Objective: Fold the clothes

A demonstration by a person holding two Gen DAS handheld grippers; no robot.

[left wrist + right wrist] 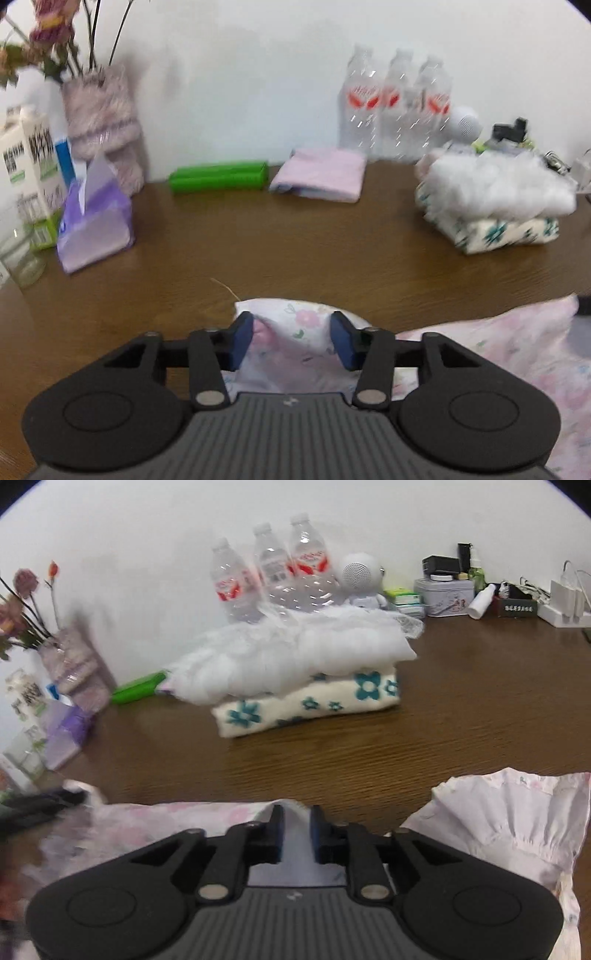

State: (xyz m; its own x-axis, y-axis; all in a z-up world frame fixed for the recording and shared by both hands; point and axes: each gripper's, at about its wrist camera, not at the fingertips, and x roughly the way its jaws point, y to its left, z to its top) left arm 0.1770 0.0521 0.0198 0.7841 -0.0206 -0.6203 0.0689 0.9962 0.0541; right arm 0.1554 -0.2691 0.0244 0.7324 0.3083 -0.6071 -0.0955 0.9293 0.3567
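A pink floral garment (487, 350) lies on the brown table near the front edge. My left gripper (292, 338) is over one end of it, jaws apart, with a fold of the floral cloth between the blue pads (242, 341). In the right wrist view my right gripper (297, 825) has its jaws close together around a raised fold of the same garment (517, 812); a ruffled part spreads to the right. The left gripper shows as a dark blur at that view's left edge (40, 805).
A stack of folded clothes, white over teal-flowered (306, 686), stands mid-table. Behind are three water bottles (273, 579), a folded pink cloth (319, 173), a green roll (218, 175), a tissue pack (94, 225), a vase (103, 122), cartons and small clutter (480, 590).
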